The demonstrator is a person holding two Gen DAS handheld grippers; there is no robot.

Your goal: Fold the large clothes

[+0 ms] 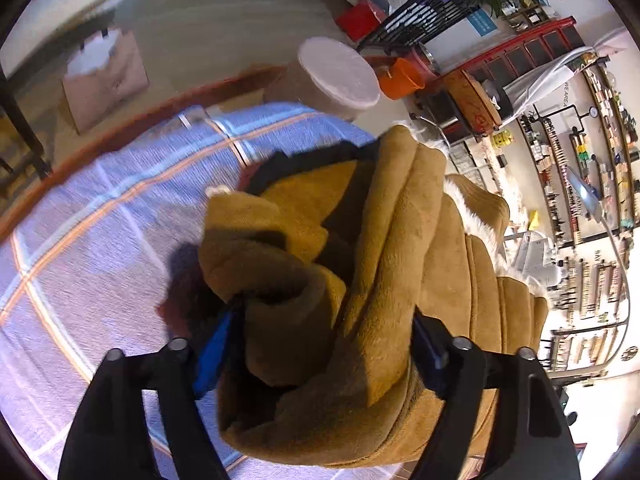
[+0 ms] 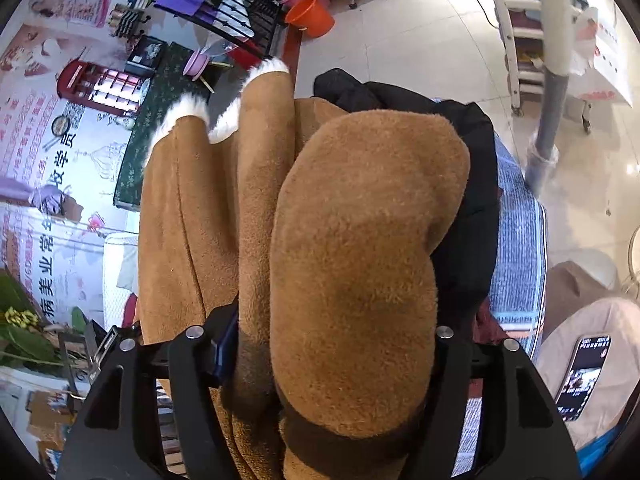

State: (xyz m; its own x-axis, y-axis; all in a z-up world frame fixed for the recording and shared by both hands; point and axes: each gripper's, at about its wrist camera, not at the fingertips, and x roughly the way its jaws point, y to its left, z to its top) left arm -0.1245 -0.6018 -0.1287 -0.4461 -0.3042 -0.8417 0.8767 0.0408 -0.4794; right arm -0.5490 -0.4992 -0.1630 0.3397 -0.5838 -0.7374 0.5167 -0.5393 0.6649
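Left gripper (image 1: 320, 344) clamped on thick bunch of brown fleece coat (image 1: 372, 280), jaws wide apart around fabric. Coat bunched over blue plaid bedsheet (image 1: 100, 220); black garment (image 1: 320, 160) at far edge. Right gripper (image 2: 332, 360) clamped on same coat's rounded fold (image 2: 360, 260); white fur trim (image 2: 192, 108) far left. Phone (image 2: 584, 376) near right.

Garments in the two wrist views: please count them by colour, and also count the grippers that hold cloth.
Brown fleece garment: 1, with white fur trim, bunched above the checked blue cloth.
Black garment: 1, lying behind the brown one.
Grippers closed on brown fleece: 2, the left gripper and the right gripper.
Total: 2 garments, 2 grippers.
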